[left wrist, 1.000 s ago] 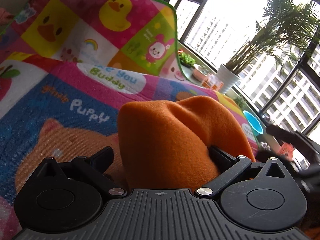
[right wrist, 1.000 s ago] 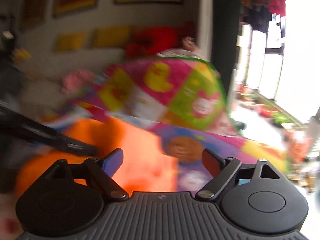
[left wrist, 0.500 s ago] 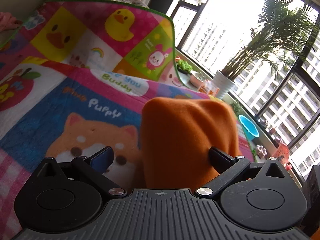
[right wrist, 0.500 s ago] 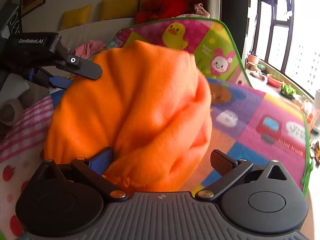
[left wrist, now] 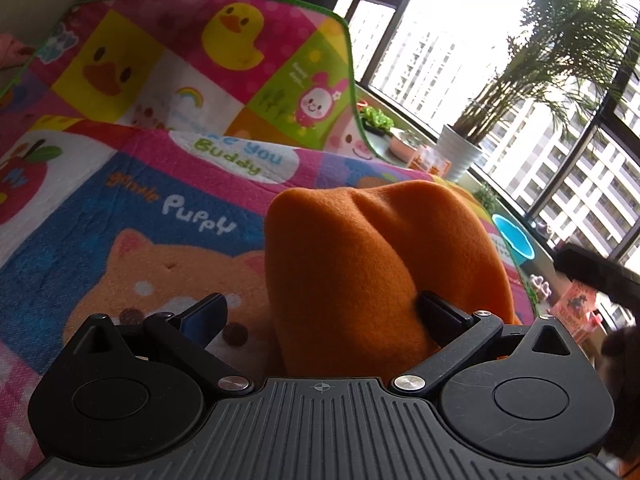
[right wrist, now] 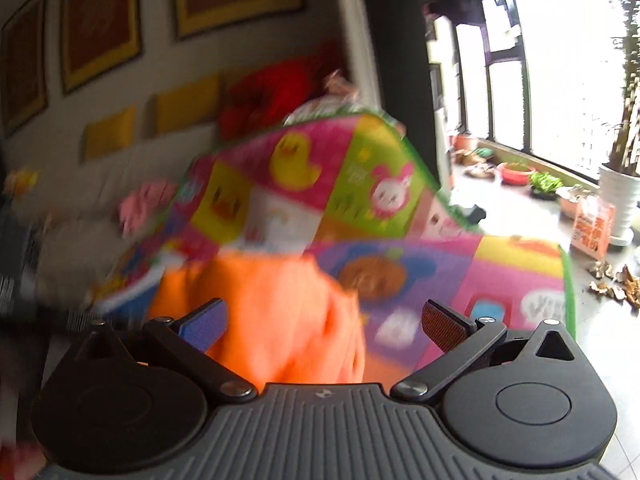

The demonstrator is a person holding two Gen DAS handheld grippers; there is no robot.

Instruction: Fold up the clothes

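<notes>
An orange fleece garment (left wrist: 360, 264) sits bunched up on the colourful cartoon play mat (left wrist: 132, 216). My left gripper (left wrist: 320, 308) is open wide around it: the cloth leans on the right finger (left wrist: 440, 312), while the blue left pad (left wrist: 204, 314) stands clear. The right wrist view is blurred by motion. There the garment (right wrist: 272, 312) lies low between the wide-apart fingers of my right gripper (right wrist: 324, 320), closer to the blue left pad (right wrist: 204, 322), and neither pad presses on it. A dark part of the other gripper (left wrist: 592, 276) shows at the right edge.
The mat's far end (left wrist: 224, 52) is propped up against a sofa with yellow cushions (right wrist: 184, 100). Tall windows, a white planter with a palm (left wrist: 460, 152), a blue bowl (left wrist: 514, 240) and small pots line the right side. Litter lies on the floor (right wrist: 612, 280).
In the right wrist view the garment, which stood high and filled the frame half a second ago, now lies lower and the picture has blurred. The left view shifted slightly; its jaws stayed wide.
</notes>
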